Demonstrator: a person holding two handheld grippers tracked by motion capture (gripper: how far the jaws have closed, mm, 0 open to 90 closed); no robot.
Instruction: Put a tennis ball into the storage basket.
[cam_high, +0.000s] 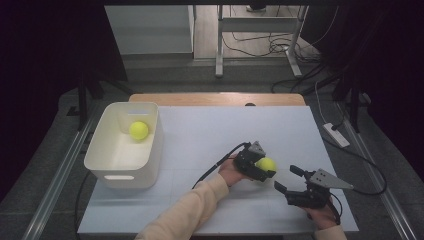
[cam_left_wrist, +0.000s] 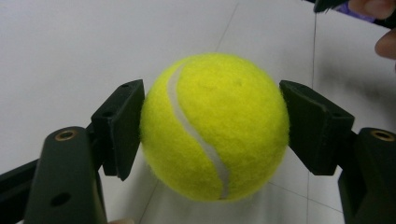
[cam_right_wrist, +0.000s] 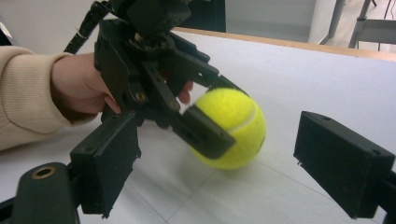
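Note:
A yellow tennis ball (cam_high: 267, 164) rests on the white table (cam_high: 210, 130), right of centre. My left gripper (cam_high: 264, 168) is shut on it. In the left gripper view both black pads (cam_left_wrist: 122, 127) press the sides of the ball (cam_left_wrist: 215, 126). My right gripper (cam_high: 285, 178) sits just to the right of the ball and nearer the front edge, open, with nothing between its fingers. In the right gripper view its wide-set pads (cam_right_wrist: 343, 165) frame the held ball (cam_right_wrist: 236, 123) and the left hand (cam_right_wrist: 79, 88). A second tennis ball (cam_high: 138, 130) lies inside the white bin (cam_high: 96, 152) at the left.
The bin stands on the left part of the table with its handle slot facing the front. A wooden table edge (cam_high: 215, 98) runs along the back. Cables (cam_high: 367, 175) trail from the right gripper off the table's right side. Desk legs and cords lie on the floor beyond.

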